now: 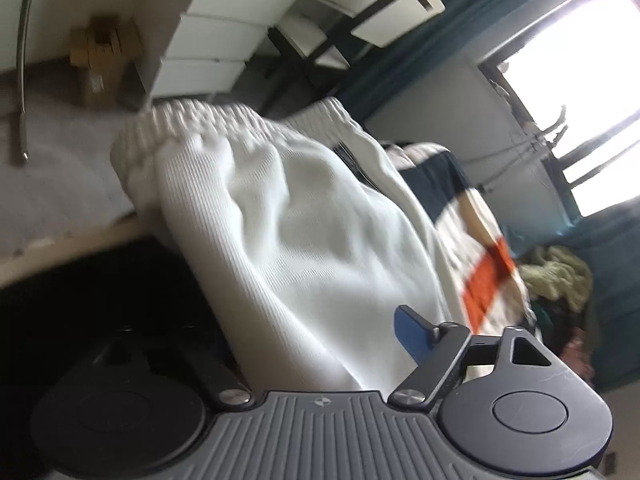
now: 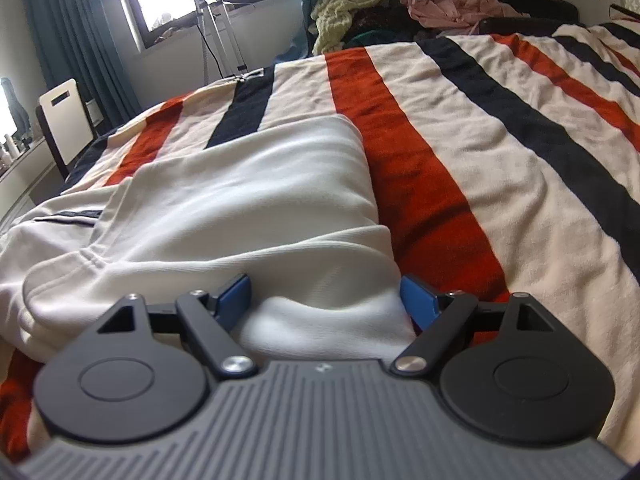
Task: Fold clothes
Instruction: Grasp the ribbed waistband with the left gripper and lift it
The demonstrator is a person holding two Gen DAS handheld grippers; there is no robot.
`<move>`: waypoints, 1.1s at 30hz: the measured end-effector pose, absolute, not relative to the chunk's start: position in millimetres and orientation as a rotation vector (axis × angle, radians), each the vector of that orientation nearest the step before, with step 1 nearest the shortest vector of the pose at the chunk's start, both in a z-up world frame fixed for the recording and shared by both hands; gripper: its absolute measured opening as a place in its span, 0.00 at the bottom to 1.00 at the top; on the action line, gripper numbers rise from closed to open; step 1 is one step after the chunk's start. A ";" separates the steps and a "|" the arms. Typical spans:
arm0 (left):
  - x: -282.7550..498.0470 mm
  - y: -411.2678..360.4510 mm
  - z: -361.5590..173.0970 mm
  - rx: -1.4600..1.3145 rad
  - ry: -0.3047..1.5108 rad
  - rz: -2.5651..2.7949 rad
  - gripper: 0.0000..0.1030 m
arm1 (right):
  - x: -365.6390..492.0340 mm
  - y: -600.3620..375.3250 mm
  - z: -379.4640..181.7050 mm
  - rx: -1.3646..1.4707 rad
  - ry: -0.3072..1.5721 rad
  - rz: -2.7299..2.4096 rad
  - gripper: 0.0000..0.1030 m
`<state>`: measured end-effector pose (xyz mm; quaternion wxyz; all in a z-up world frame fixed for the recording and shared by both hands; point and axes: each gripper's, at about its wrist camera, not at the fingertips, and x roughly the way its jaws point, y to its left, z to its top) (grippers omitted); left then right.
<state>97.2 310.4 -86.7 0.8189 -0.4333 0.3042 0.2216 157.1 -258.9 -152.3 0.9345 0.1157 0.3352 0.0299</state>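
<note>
We see a white garment (image 2: 248, 200) lying on a bed, on a blanket (image 2: 500, 128) striped in cream, orange-red and navy. The garment is a soft knit; in the left wrist view its cloth (image 1: 280, 216) shows fine vertical ribs and ends in a gathered, elastic-looking band at the top, hanging over the bed's near edge. In the right wrist view it lies in broad smooth folds with a stitched seam on the left side, and one folded layer rests over another.

The right gripper (image 2: 326, 300) has its blue-padded fingers (image 2: 236, 296) apart, one on each side of a bulge of white cloth at the bed's near edge. The cloth sits between the pads and touches them, but we cannot tell that they pinch it.

The left gripper (image 1: 316, 340) is rolled to one side. Only one blue finger (image 1: 412, 332) shows clearly, against the ribbed cloth; the other lies in shadow, so we cannot tell whether the cloth is gripped, though the fingers stand apart.

At the bed's far edge lies a heap of clothes (image 2: 348, 4), pale yellow knit and pink cloth among them. Teal curtains (image 2: 64, 20) frame a bright window.
</note>
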 end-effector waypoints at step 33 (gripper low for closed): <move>108.5 144.6 25.4 -0.024 0.099 0.483 0.11 | 151.3 -254.6 -139.8 0.221 0.646 0.102 0.80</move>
